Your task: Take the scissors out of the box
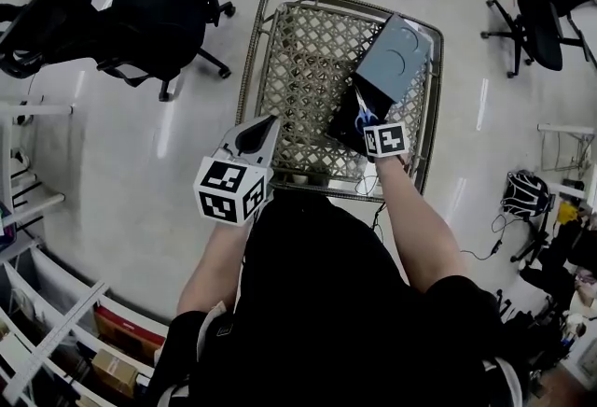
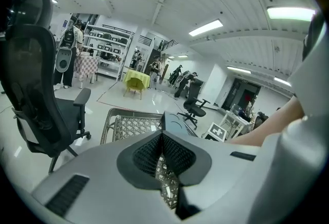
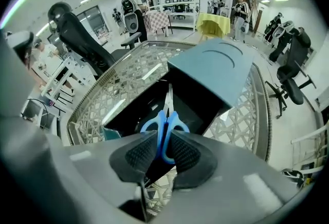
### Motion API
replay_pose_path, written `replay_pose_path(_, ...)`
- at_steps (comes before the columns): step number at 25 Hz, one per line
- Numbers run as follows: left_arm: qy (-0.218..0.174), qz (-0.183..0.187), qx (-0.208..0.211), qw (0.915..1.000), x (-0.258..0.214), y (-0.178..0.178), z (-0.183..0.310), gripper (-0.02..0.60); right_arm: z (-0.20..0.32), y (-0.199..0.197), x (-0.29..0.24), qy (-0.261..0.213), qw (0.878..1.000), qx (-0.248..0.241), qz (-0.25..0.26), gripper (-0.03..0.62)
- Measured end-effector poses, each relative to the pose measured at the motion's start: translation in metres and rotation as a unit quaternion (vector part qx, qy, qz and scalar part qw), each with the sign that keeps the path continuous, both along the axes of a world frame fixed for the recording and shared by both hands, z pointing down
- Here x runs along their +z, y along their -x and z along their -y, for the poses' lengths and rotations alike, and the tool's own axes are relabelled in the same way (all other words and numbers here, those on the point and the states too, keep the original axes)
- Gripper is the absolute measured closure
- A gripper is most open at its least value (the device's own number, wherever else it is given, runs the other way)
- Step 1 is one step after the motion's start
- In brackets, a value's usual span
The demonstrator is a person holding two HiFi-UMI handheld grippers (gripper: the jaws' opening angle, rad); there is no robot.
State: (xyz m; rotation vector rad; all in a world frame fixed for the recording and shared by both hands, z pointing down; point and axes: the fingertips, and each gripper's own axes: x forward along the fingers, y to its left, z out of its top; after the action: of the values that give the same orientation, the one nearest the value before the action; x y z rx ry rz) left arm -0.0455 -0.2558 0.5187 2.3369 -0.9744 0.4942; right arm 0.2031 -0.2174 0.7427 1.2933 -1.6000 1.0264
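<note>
Currently, the right gripper (image 3: 163, 153) is clamped on the blue handles of the scissors (image 3: 165, 125), blades pointing into the open box (image 3: 198, 107) on the tabletop's (image 3: 128, 71) far right, so lifting them clear remains; the left gripper (image 2: 162, 159), closed and empty, hovers near-left.

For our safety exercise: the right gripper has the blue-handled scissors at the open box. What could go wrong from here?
1. The right gripper grips the scissors only by their thin blue handles; they could swivel or slip back into the box.
2. The blades point toward the grey lid and may snag it.
3. The left gripper is off the box, so it could shift on the lattice table.
</note>
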Motion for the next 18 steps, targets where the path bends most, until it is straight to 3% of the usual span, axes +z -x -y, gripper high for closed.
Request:
replay_pose_path(9, -0.023, 0.002, 0.017, 0.9996, -0.021, -0.023, -0.008, 0.574, -0.011, -0.022, -0.037, -0.051, 0.996, 0.051, 0.056, 0.502)
replay_pose_path(18, -0.042, 0.007, 0.037, 0.9984, -0.04, -0.036, -0.008, 0.574, 0.005, -0.019, -0.108, -0.162, 0.973, 0.076, 0.146, 0.502)
